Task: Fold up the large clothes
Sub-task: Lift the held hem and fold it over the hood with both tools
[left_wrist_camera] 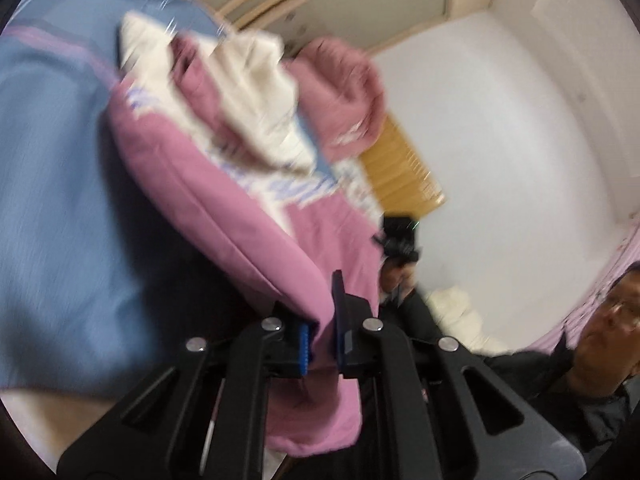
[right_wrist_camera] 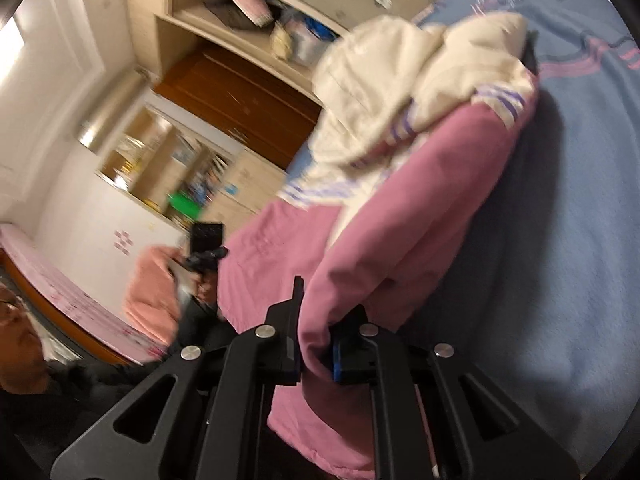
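A large pink garment (left_wrist_camera: 224,208) with a cream upper part and purple lettering is lifted above a blue bed cover (left_wrist_camera: 52,168). My left gripper (left_wrist_camera: 320,332) is shut on the garment's pink edge, which hangs down between the fingers. In the right wrist view the same pink garment (right_wrist_camera: 400,216) stretches away toward its cream hood (right_wrist_camera: 384,80). My right gripper (right_wrist_camera: 316,340) is shut on another part of the pink edge. Each view shows the other gripper, the right one (left_wrist_camera: 398,240) and the left one (right_wrist_camera: 206,248), held beside the cloth. Both views are motion-blurred.
The blue bed cover (right_wrist_camera: 560,220) with pink stripes lies under the garment. A person's face (left_wrist_camera: 616,320) is at the lower right. Shelves and a wooden cupboard (right_wrist_camera: 240,92) stand by the wall. A pink pillow (right_wrist_camera: 152,292) lies on pink bedding.
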The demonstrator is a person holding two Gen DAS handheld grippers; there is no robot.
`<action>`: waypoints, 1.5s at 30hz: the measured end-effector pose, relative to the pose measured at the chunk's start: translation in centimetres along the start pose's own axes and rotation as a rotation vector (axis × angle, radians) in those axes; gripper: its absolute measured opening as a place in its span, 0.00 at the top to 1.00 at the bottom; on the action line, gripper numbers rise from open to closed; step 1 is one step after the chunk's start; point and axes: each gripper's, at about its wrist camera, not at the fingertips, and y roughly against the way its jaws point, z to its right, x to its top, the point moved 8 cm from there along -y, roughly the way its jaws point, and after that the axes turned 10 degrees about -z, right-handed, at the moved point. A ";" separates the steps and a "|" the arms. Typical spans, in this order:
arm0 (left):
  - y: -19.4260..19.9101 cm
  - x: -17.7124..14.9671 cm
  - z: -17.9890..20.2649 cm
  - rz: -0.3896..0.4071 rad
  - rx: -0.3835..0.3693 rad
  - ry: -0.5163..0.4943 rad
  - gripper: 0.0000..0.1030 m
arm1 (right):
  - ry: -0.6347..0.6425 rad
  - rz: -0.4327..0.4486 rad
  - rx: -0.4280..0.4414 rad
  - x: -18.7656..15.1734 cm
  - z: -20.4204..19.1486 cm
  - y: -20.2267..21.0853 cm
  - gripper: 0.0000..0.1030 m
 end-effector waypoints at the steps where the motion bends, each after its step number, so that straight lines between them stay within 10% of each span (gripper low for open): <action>1: 0.1 0.8 0.4 0.025 -0.011 0.003 0.92 | 0.001 0.021 0.020 0.5 -0.3 0.2 0.91; 12: 1.8 11.1 1.8 0.303 -0.167 0.077 0.92 | -0.027 0.305 0.205 8.1 -1.2 4.0 0.91; 20: 5.3 17.1 -4.3 0.563 -0.271 0.212 0.91 | -0.222 0.541 0.311 16.3 4.5 5.7 0.91; 33: 1.9 21.3 -19.9 0.601 0.015 0.455 0.86 | -0.519 0.641 0.176 21.6 20.2 1.2 0.91; 36: 1.6 21.2 -21.2 0.601 -0.040 0.486 0.74 | -0.444 0.638 0.191 22.0 18.9 1.4 0.66; 39: 2.9 22.3 -18.1 0.634 -0.062 0.380 0.02 | -0.410 0.695 0.307 21.5 17.2 3.4 0.14; 40: 3.8 22.4 -17.2 0.674 -0.058 0.366 0.02 | -0.416 0.719 0.342 21.1 16.7 4.3 0.01; 45: 9.2 21.3 -13.1 0.840 -0.056 0.332 0.02 | -0.353 0.804 0.310 19.8 13.4 9.1 0.01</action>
